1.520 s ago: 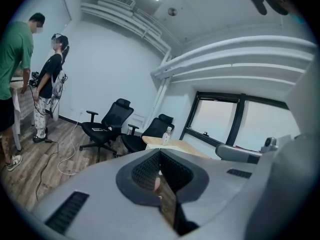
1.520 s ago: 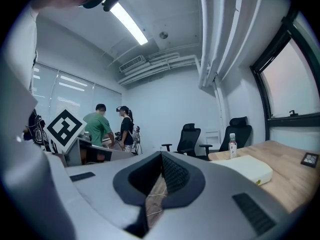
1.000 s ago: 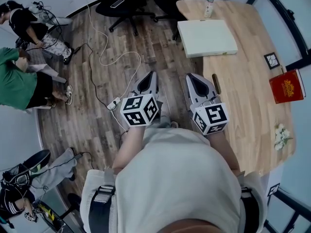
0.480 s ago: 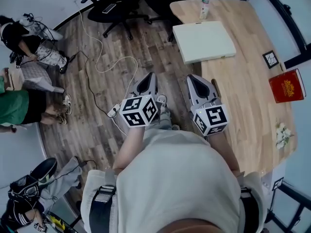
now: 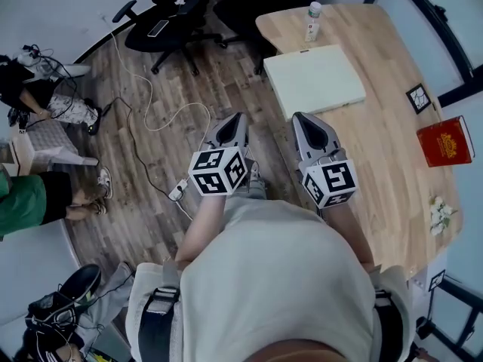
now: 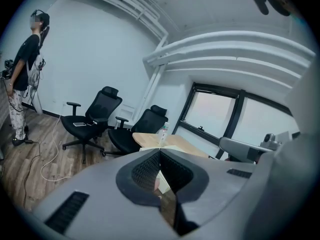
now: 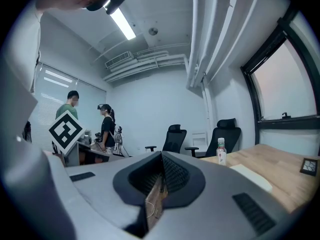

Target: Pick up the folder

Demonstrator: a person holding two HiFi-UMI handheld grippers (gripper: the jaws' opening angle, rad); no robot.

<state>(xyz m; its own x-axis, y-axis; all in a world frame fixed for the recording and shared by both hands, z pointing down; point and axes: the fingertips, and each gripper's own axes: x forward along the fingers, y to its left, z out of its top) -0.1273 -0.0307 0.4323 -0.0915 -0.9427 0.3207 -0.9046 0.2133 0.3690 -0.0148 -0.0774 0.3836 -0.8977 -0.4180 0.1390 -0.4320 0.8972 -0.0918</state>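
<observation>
The folder (image 5: 313,80), a flat cream-white rectangle, lies closed on the pale wooden surface (image 5: 381,138), close to that surface's floor-side edge. Nothing rests on it.

Both grippers are held out in the air on the person's side of the folder. The left gripper (image 5: 237,116) is over the wood-plank floor (image 5: 143,164), to the left of the folder and apart from it. Its jaws are pressed together to a point with nothing between them. The right gripper (image 5: 299,117) has its tip right by the folder's near edge in the head view. The right gripper view shows the folder as a low pale slab below and to the right of the jaws, so the gripper is raised clear of it. Its jaws also meet tip to tip and are empty.

Beyond the folder, at the rounded end of the surface, a plastic bottle (image 5: 312,19) with a white cap stands upright, near the folder but not touching it. To the right of the folder and well apart from it are a small black-framed card (image 5: 419,97), a red book (image 5: 444,141) and, farther toward the person, a sprig of white flowers (image 5: 438,213).

Left of the folder and beyond it, black office chairs (image 5: 172,13) stand on the floor. A white cable (image 5: 155,100) winds from near them to a power strip (image 5: 178,191), which lies left of the left gripper. People stand far to the folder's left, at the edge of the head view.
</observation>
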